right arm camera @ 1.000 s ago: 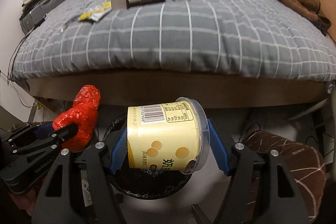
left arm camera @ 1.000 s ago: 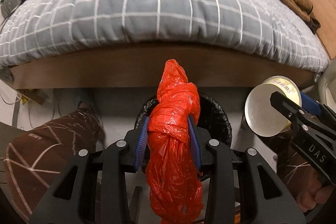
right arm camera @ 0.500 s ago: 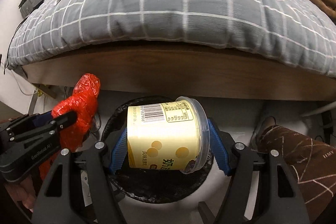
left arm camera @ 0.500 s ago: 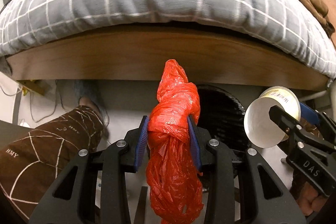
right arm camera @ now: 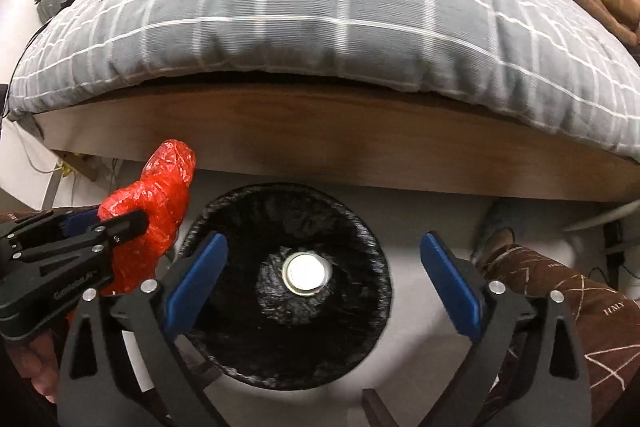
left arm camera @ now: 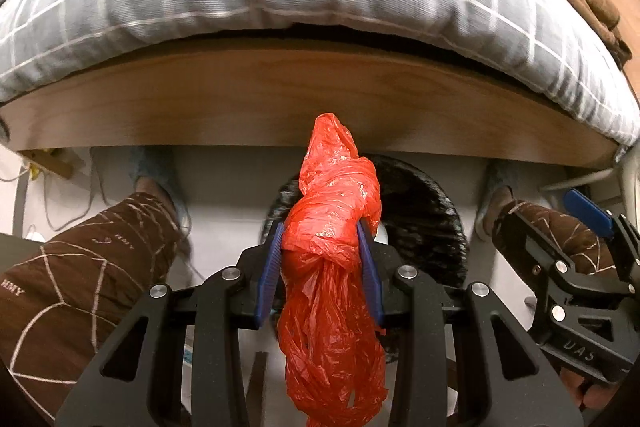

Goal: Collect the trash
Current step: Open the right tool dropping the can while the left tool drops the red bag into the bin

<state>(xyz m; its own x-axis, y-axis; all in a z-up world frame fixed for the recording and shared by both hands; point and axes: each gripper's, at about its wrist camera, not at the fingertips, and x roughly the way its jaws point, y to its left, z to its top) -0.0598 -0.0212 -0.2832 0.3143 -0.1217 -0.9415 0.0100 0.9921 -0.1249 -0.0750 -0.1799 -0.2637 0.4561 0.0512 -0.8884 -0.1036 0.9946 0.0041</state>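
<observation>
A crumpled, knotted red plastic bag point(left arm camera: 334, 247) is pinched between the blue pads of the left tongs point(left arm camera: 326, 267), just to the left of the round bin lined with black plastic point(right arm camera: 288, 291). A pale round cup point(right arm camera: 305, 271) (only its circular face is visible) is seen at the bin's bottom, directly beneath the right tongs point(right arm camera: 324, 281), whose jaws are opening wide with nothing between them. Beyond both tongs, a bed under a grey checked quilt point(right arm camera: 320, 23) is seen. The depositing step is judged to be under way; next, the red bag must be carried over the bin's mouth and released.
</observation>
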